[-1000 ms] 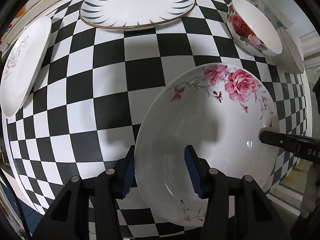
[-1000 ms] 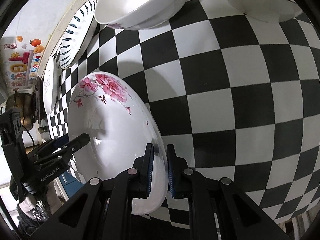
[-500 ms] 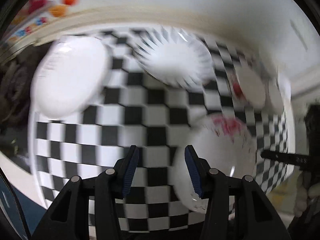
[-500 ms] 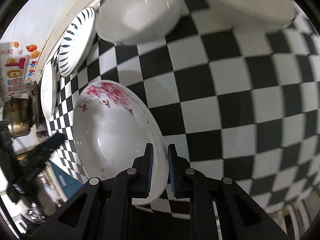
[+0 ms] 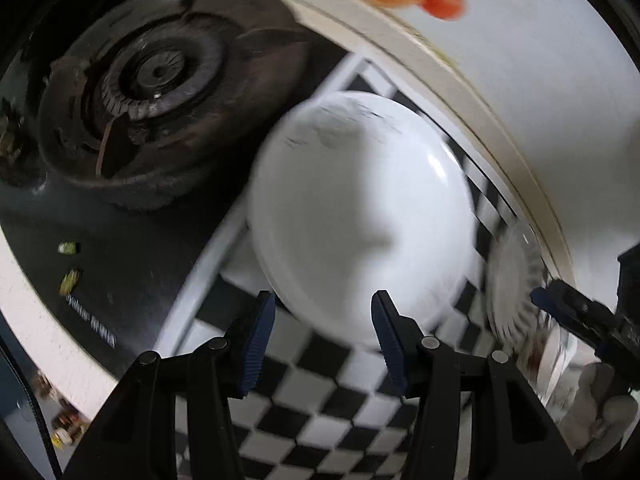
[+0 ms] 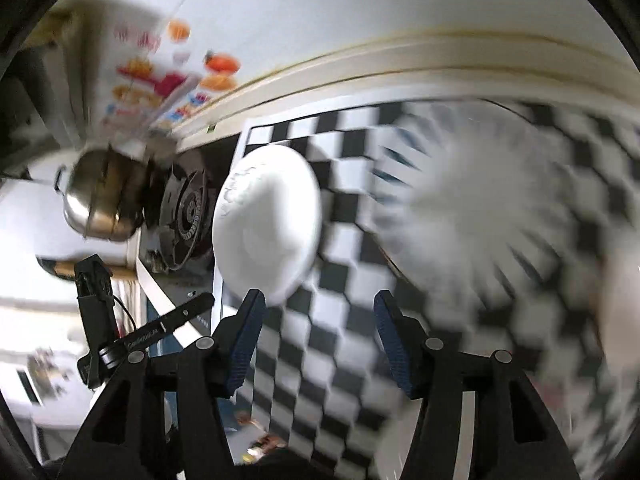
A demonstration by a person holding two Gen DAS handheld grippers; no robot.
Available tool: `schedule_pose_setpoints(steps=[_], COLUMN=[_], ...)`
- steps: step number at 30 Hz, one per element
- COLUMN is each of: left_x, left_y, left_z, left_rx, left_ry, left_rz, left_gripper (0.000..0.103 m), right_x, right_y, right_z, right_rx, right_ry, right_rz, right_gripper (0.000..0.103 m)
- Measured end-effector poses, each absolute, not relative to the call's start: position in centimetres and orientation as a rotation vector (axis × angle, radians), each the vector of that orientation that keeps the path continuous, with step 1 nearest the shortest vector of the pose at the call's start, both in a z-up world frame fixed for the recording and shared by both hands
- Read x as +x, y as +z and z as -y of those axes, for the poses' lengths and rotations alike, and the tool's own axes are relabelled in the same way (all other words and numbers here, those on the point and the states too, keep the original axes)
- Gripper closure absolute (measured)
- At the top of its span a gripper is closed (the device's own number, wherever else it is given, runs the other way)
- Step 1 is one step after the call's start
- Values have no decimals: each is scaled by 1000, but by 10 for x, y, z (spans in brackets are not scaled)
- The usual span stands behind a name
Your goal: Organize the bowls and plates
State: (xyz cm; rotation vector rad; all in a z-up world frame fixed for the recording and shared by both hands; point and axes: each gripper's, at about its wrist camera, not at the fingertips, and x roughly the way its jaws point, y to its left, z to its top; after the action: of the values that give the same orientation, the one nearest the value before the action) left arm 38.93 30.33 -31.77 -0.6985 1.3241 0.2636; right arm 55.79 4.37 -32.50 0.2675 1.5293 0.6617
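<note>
We find the cloth bearing the white plate just beside the stove. The plate lies dead ahead of the left gripper, fingers spread, empty; right gripper likewise spread (farther off).

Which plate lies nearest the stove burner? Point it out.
The plain white plate, right beside the stove burner at the checkered mat's edge. The striped-rim plate lies farther along the mat, away from the stove.
</note>
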Motion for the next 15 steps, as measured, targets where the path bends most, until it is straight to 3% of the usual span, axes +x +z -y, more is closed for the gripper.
schedule_pose_setpoints(steps=[10,13,15], left_x=[423,432,438], left_y=[-360,-361,-362], left_z=[-341,-339,-338], left_rx=[-691,-647,-620], left_ry=[279,270,256], left_rz=[-1377,-1370,-1360], left_gripper=[55,57,59], right_x=[630,632,633], right_y=[-408,-425,-434], right_z=[-146,-151,-154], right_rx=[59,35,39], right_ry=[633,620,622], right_rz=[-1689,-1721,-1741], right_gripper=[45,52,65])
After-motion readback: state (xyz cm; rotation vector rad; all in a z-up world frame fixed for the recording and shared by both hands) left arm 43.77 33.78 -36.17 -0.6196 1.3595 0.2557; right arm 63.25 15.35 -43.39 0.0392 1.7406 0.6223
